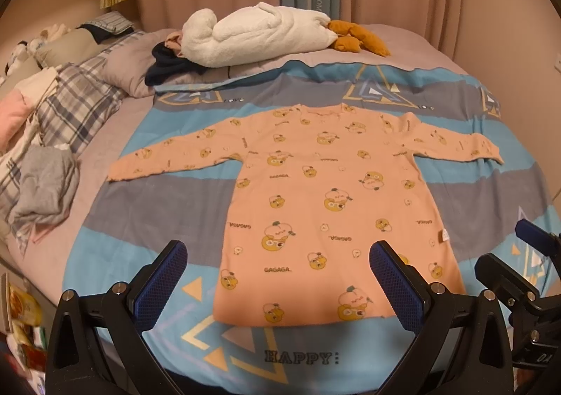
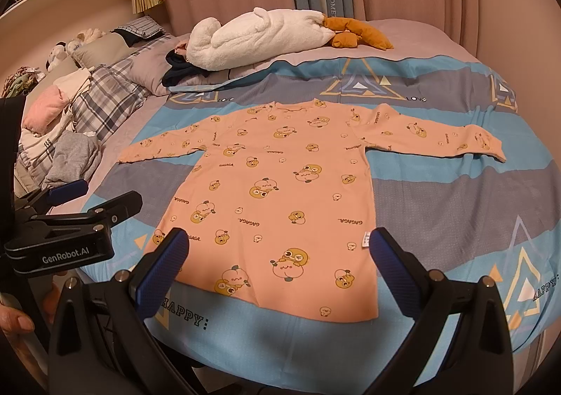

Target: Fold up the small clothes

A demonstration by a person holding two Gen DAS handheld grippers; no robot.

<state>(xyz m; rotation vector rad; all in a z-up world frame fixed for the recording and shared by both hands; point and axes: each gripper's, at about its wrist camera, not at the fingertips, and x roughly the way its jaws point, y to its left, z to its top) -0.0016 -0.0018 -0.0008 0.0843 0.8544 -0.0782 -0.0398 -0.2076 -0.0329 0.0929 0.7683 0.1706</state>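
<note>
A small peach long-sleeved shirt (image 1: 315, 191) with cartoon prints lies flat on the blue and grey bedspread, both sleeves spread out, hem toward me. It also shows in the right wrist view (image 2: 280, 191). My left gripper (image 1: 277, 254) is open and empty, held above the hem's left part. My right gripper (image 2: 278, 247) is open and empty, held above the hem's right part. The right gripper shows at the right edge of the left wrist view (image 1: 526, 254). The left gripper shows at the left of the right wrist view (image 2: 84, 205).
A white plush goose (image 1: 252, 33) with orange feet lies at the back of the bed beside dark clothes (image 1: 168, 68). Plaid bedding, pillows and a grey garment (image 1: 45, 184) are piled on the left. Curtains hang behind. The bedspread (image 1: 140, 237) reaches the near bed edge.
</note>
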